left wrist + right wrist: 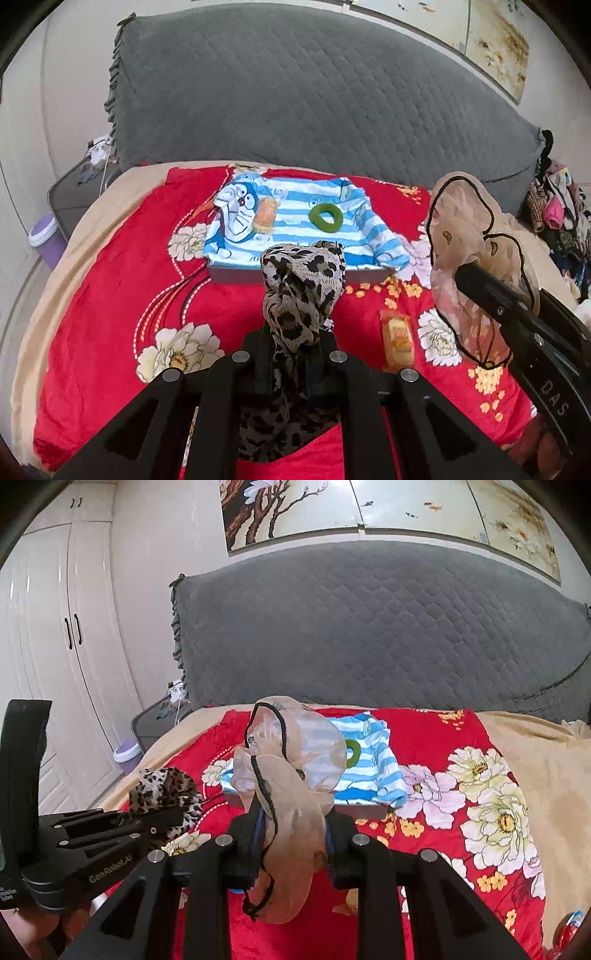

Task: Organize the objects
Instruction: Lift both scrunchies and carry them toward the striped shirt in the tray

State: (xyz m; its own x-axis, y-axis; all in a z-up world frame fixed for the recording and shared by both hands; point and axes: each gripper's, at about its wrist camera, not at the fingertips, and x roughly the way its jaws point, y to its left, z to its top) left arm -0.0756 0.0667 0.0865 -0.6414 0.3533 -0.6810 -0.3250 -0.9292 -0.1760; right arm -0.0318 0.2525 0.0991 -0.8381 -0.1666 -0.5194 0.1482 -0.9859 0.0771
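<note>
My left gripper is shut on a leopard-print scarf, held up above the red floral blanket; the scarf also shows in the right wrist view. My right gripper is shut on a sheer beige scarf with black trim, also seen at the right of the left wrist view. Ahead lies a flat box covered by a blue-striped Doraemon shirt, with a green ring and an orange packet on it.
A yellow snack packet lies on the blanket near the right scarf. A grey quilted headboard stands behind. A pile of clothes is at the right, a purple bin and wardrobe at the left.
</note>
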